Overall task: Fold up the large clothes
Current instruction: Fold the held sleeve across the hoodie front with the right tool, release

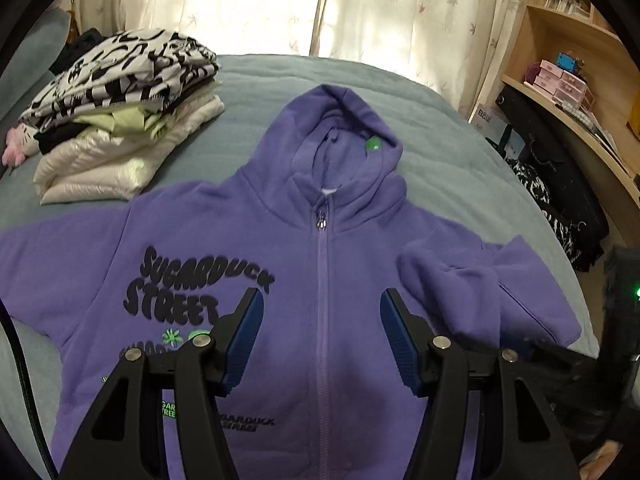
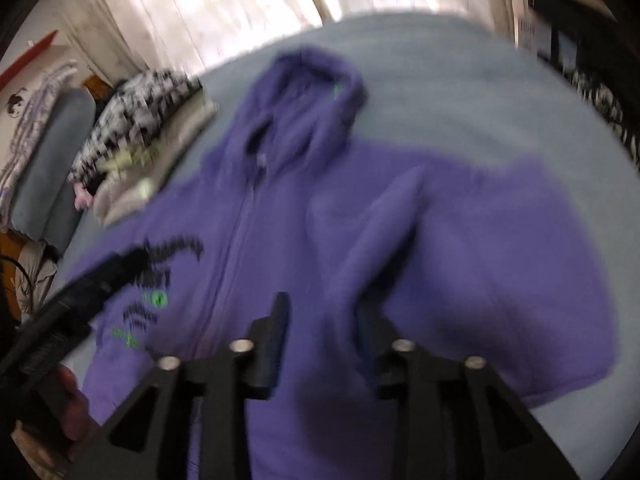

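Observation:
A purple zip hoodie (image 1: 320, 264) with dark "SUGARDUCK STREET" print lies face up on the grey-blue bed (image 1: 460, 168), hood at the far end. Its right sleeve (image 1: 460, 280) is folded in over the chest; the left sleeve (image 1: 48, 264) lies spread out. My left gripper (image 1: 322, 320) is open and empty above the zipper at mid-chest. In the blurred right wrist view the hoodie (image 2: 304, 216) fills the middle, and my right gripper (image 2: 322, 320) is open over the folded sleeve (image 2: 380, 240). The left gripper (image 2: 80, 296) shows at the left.
A stack of folded clothes (image 1: 120, 120) sits on the bed at the far left, also in the right wrist view (image 2: 140, 128). A wooden shelf unit (image 1: 572, 80) and dark hanging items (image 1: 560, 184) stand right of the bed. Curtains (image 1: 320, 4) hang behind.

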`<state>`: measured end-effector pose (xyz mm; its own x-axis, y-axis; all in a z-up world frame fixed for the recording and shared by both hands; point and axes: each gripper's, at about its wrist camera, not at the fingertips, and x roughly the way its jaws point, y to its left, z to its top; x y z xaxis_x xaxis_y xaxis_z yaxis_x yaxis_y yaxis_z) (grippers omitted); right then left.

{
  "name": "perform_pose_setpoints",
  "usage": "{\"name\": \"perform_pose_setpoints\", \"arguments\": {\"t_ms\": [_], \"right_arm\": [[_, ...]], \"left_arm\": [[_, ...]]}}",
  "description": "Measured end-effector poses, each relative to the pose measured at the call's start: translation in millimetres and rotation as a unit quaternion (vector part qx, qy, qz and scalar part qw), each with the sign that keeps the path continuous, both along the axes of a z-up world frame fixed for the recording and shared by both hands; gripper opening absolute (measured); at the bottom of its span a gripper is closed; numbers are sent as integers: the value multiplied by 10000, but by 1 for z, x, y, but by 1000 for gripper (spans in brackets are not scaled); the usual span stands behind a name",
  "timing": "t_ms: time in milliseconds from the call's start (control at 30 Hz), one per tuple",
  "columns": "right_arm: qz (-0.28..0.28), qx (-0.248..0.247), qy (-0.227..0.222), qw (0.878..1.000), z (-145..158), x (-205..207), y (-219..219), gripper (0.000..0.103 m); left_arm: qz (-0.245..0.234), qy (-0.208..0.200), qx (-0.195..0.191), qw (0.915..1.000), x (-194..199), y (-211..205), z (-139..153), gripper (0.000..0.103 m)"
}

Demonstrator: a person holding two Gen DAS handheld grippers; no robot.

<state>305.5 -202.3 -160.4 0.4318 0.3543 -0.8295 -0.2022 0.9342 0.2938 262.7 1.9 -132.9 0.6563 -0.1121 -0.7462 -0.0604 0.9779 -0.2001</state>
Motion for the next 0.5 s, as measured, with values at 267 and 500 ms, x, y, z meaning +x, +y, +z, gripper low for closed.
{"name": "perform_pose_setpoints", "arguments": {"t_ms": [267,500], "right_arm": [[96,255,-98,9996,15,-37,-10,68],[-631,-310,-611,9957,32,-67,-48,68]], "left_arm": [[-304,135,-138,9994,-5,-11,-7,60],[-769,63,-7,9970,-6,-55,3,72]]}}
